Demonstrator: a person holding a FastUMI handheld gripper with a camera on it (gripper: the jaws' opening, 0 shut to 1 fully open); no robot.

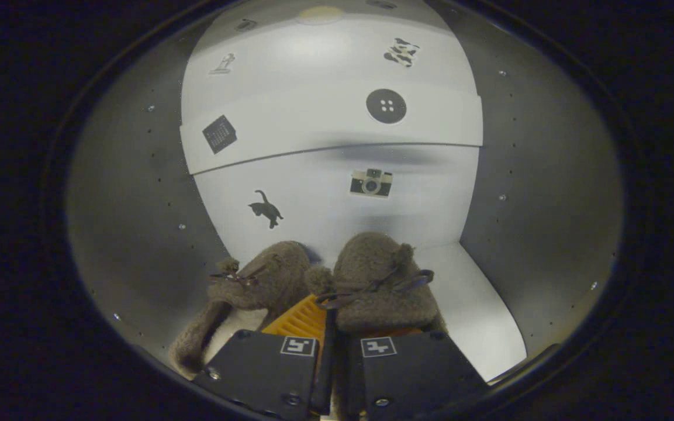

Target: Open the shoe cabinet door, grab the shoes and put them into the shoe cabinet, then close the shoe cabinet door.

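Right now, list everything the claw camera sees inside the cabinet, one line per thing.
Fuzzy slippers: two, grey-brown with bows and pompoms, side by side on the cabinet floor just ahead of the fingers; the left one lies tilted with its pale lining showing.
Shoe cabinet: one, grey side walls, white back panel and white floor, around the slippers.
Shelf panel: one, white, slanting across the back above the slippers.
Stickers: six or so on the white panels, among them a black cat, a camera, a black button, a dark calendar-like square.
Claw: one, fingers nearly together, closed on the edge of the right slipper between them.
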